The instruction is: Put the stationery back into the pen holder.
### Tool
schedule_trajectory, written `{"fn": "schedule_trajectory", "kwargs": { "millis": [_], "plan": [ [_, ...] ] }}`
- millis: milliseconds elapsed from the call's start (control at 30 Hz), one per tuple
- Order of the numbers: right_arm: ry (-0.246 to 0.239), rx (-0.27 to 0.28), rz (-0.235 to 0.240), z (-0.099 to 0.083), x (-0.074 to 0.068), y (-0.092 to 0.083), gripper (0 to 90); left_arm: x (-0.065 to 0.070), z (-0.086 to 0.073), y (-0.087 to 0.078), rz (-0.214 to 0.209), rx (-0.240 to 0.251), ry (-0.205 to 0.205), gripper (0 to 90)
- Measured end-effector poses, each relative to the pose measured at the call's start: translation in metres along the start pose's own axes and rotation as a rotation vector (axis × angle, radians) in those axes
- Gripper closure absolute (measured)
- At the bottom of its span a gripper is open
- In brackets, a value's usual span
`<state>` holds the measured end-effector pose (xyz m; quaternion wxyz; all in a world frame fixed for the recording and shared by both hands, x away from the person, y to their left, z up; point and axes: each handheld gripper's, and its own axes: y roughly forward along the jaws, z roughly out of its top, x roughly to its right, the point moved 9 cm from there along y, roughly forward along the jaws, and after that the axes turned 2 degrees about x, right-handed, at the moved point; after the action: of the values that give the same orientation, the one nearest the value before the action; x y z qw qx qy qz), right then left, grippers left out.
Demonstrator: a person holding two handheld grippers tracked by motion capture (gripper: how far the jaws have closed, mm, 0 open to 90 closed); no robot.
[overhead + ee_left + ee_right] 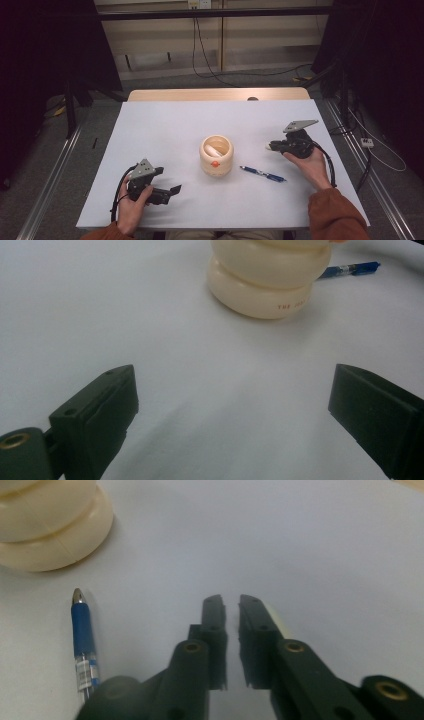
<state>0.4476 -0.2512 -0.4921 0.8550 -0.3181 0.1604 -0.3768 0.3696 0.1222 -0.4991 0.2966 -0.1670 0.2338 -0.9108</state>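
A cream ribbed pot (216, 155) stands mid-table with a white piece and something orange in it. The pot's side (270, 280) rises ahead of my left gripper (232, 405), whose jaws stand wide apart over bare table. That left gripper (175, 190) rests near the front left, held by a hand. A blue pen (262, 174) lies right of the pot. My right gripper (270, 146) hovers beyond the pen, pointing left. Its jaws (230, 602) leave a narrow gap with nothing in it. Beside them lie the pen (82, 630) and the pot (45, 525).
The white table (165, 125) has a wooden strip (215, 94) along its far edge. A pale strip runs along the outside of one right finger (275, 617); what it is I cannot tell. Dark stands and cables flank the table on the floor.
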Motion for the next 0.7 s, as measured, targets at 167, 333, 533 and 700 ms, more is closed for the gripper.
{"fn": "schedule_trajectory", "kwargs": {
  "millis": [167,333,533,700],
  "plan": [
    [0.002,0.002,-0.011,0.0,0.008,-0.011,46.5,-0.001,0.0,0.0,0.002,0.0,-0.002,5.8],
    [-0.016,-0.094,-0.012,-0.008,0.005,-0.004,22.8,0.0,0.001,0.0,0.003,0.001,0.001,5.8],
    [-0.033,-0.122,-0.014,-0.009,0.013,-0.01,20.0,-0.001,0.0,0.0,0.003,-0.001,0.001,5.8],
    [-0.061,-0.177,-0.052,-0.014,0.03,-0.019,17.2,-0.001,0.0,0.0,0.004,-0.005,0.002,5.8]
  ]
}}
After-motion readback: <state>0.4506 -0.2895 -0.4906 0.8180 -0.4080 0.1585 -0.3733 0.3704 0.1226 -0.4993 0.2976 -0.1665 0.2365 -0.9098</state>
